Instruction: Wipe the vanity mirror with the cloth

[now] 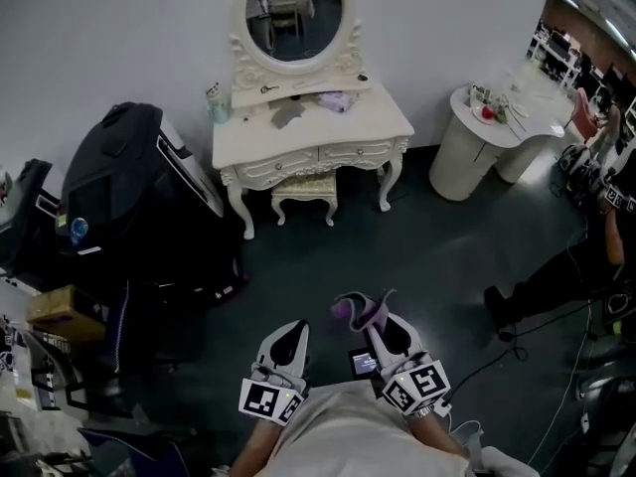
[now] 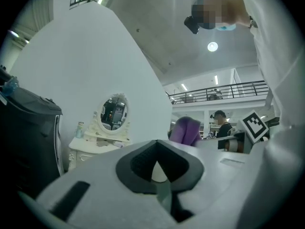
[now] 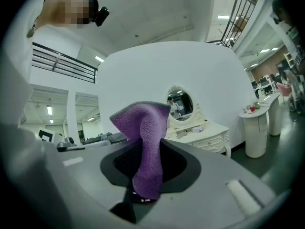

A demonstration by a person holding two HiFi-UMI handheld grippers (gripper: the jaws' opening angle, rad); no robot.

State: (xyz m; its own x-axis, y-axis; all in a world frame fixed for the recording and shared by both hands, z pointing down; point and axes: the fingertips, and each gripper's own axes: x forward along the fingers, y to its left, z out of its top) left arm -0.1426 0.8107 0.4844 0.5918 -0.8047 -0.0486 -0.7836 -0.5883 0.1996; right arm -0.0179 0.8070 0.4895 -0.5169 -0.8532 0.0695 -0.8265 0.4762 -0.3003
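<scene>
Cloth (image 3: 145, 132) between jaws of right claw (image 3: 144, 182)

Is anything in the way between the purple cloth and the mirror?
Nothing visible blocks the floor between the purple cloth in the right gripper and the vanity mirror. Only the vanity table stands under the mirror, its stool tucked beneath.
</scene>
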